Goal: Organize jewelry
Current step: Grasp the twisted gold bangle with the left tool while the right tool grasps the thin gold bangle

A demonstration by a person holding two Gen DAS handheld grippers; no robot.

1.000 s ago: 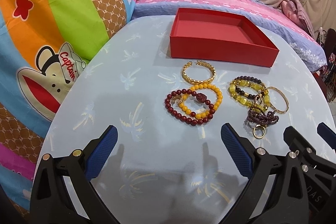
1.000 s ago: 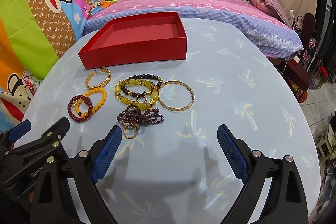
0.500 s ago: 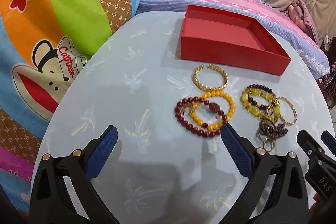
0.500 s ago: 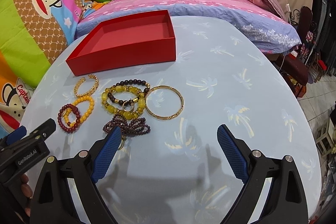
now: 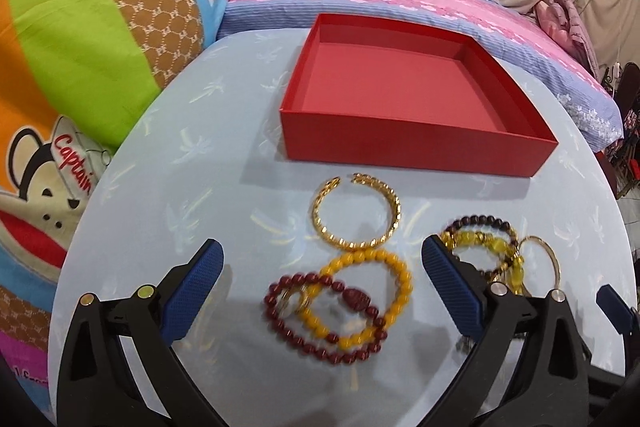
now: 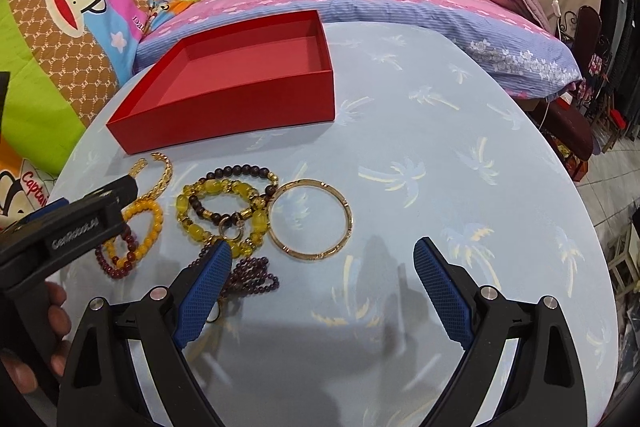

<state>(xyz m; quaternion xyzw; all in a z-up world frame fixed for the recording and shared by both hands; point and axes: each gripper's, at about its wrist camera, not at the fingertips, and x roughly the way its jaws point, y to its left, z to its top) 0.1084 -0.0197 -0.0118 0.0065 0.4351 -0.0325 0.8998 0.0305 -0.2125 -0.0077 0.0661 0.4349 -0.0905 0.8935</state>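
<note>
I held both grippers spread wide, empty: left gripper (image 5: 320, 267) above the beaded bracelets (image 5: 340, 303), right gripper (image 6: 322, 259) near the gold bangle (image 6: 310, 219); red box (image 5: 400, 143) at twelve o'clock.

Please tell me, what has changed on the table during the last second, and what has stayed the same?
Both grippers moved forward toward the jewelry. The left gripper, jaws open, now frames the dark red and yellow bead bracelets. The right gripper, also open, came close to the plain gold bangle. Nothing was grasped. The bracelets lie as before, and the red cardboard box is still empty.
</note>
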